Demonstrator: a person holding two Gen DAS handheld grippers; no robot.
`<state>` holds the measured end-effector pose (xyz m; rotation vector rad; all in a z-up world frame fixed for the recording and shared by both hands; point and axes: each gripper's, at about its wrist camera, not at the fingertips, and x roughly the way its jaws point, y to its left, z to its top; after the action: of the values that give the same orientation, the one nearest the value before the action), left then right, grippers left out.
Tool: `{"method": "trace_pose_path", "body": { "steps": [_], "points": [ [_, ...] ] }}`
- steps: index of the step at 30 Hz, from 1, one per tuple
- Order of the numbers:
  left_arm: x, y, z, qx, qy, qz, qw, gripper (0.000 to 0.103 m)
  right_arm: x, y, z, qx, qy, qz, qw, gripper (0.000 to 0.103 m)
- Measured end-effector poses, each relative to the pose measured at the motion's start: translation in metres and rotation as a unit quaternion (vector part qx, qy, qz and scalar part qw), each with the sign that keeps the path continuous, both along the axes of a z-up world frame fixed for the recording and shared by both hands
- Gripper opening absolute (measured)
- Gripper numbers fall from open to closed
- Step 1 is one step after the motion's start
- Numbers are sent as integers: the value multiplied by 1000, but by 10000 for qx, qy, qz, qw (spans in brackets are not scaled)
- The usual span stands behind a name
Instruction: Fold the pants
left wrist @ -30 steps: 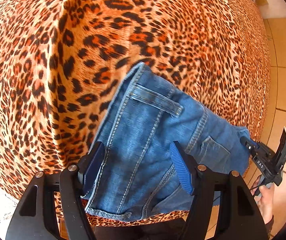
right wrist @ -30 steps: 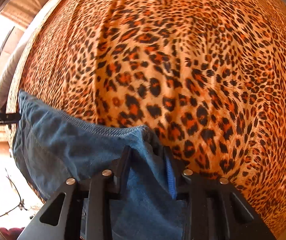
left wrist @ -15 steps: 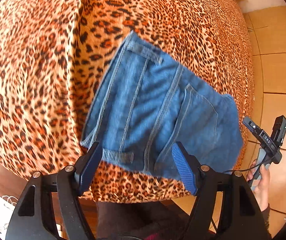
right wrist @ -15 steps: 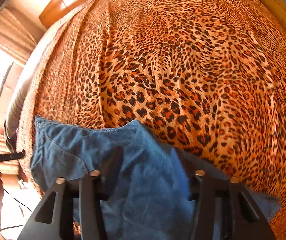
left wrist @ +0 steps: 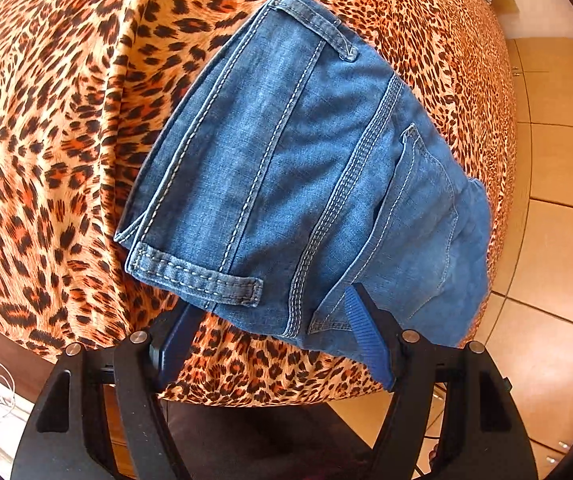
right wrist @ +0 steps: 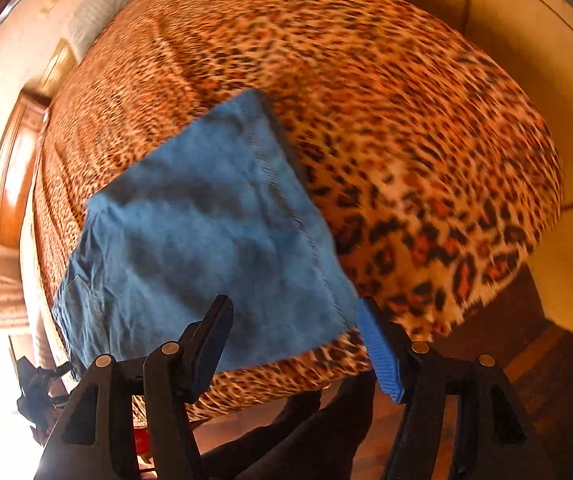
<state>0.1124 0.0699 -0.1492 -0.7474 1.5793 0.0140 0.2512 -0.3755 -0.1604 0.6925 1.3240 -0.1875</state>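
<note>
The folded blue denim pants (left wrist: pixel 306 184) lie on the leopard-print bed cover (left wrist: pixel 58 128), close to the bed's near edge, with a strip of cover showing between their lower hem and that edge. The left gripper (left wrist: pixel 274 340) hangs just off the edge, jaws apart and holding nothing. The right gripper (right wrist: pixel 298 340) likewise stands with jaws apart, clear of the cloth. Beyond the pants, wide bare cover stretches to the far side. Tan floor tiles (left wrist: pixel 558 208) border the bed.

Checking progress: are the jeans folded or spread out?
Folded: the jeans lie as a compact stacked bundle on the leopard bedspread, both grippers open.
</note>
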Motion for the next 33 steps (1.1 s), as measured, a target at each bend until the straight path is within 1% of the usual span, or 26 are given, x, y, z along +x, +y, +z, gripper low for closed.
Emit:
{"method": "trace_pose_path", "body": {
  "steps": [2,3,4,5,6,7,8,9,10,11,12,14,15,16,17,18,19,20,21,23,24,25,27,30,32,33],
  "points": [
    [2,-7,-3,167,73,-104,9998,72,-11,4,-16,331,-135,-404,9985,67],
    [2,-9,-4,277,117,-156,9994,64,-12,3,-22,517,-284,-529,9969,64],
    [3,-12,-4,425,175,-183,9988,53,-9,5,-26,590,-428,-606,9955,61],
    [6,-15,-3,506,222,-213,9982,26,-6,8,-29,561,-452,-593,9956,42],
    [7,-17,0,470,212,-239,9984,21,-3,10,-29,599,-471,-523,9957,17],
    [6,-17,4,533,164,-218,9982,21,-2,13,-19,535,-641,-468,9954,17],
    [7,-19,7,750,96,-272,9968,21,4,20,-8,358,-821,-297,9955,17],
    [7,-23,4,947,107,-445,9945,21,10,25,-1,43,-883,-3,9961,17],
    [8,-29,-3,1089,204,-628,9919,21,16,28,-3,-256,-714,226,9969,18],
    [8,-33,-9,1209,328,-703,9896,21,19,29,-12,-360,-487,338,9976,19],
    [8,-36,-7,1304,313,-705,9885,21,22,32,-21,-434,-292,435,9977,19],
    [7,-41,4,1399,224,-881,9860,21,23,39,-22,-609,-307,469,9966,21],
    [5,-41,11,1386,138,-982,9854,23,20,39,-19,-484,-374,336,9976,27],
    [2,-39,19,1297,62,-1112,9853,27,14,35,-15,-299,-474,128,9983,27],
    [-4,-36,27,1195,49,-1290,9844,37,7,30,-12,-109,-570,-69,9983,33],
    [-9,-34,35,1063,39,-1505,9829,47,-3,22,-8,109,-679,-312,9971,46],
    [-14,-34,43,927,-33,-1697,9811,48,-13,15,-5,322,-807,-581,9945,53],
    [-18,-34,52,871,-139,-1852,9787,49,-22,11,-4,510,-914,-785,9914,65],
    [-19,-37,61,908,-247,-1998,9753,49,-30,4,-5,697,-999,-949,9880,70],
    [-13,-48,77,1109,-501,-2300,9656,50,-36,3,-12,1075,-1125,-1197,9805,70],
    [-3,-58,84,1204,-622,-2416,9609,53,-32,4,-18,1184,-1130,-1250,9786,70],
    [17,-74,88,1261,-716,-2539,9563,55,-30,7,-25,1230,-1117,-1323,9772,70],
    [42,-107,96,1234,-886,-2828,9471,56,-27,15,-40,1400,-1138,-1460,9727,70],
    [79,-169,109,1056,-1090,-3305,9315,56,-16,29,-54,1631,-1368,-1483,9658,70],
    [104,-220,116,1049,-1226,-3692,9152,57,-4,39,-58,1924,-1552,-1358,9594,70],
    [112,-245,119,1082,-1278,-3889,9059,60,4,45,-60,1996,-1607,-1322,9575,70]
  ]
}}
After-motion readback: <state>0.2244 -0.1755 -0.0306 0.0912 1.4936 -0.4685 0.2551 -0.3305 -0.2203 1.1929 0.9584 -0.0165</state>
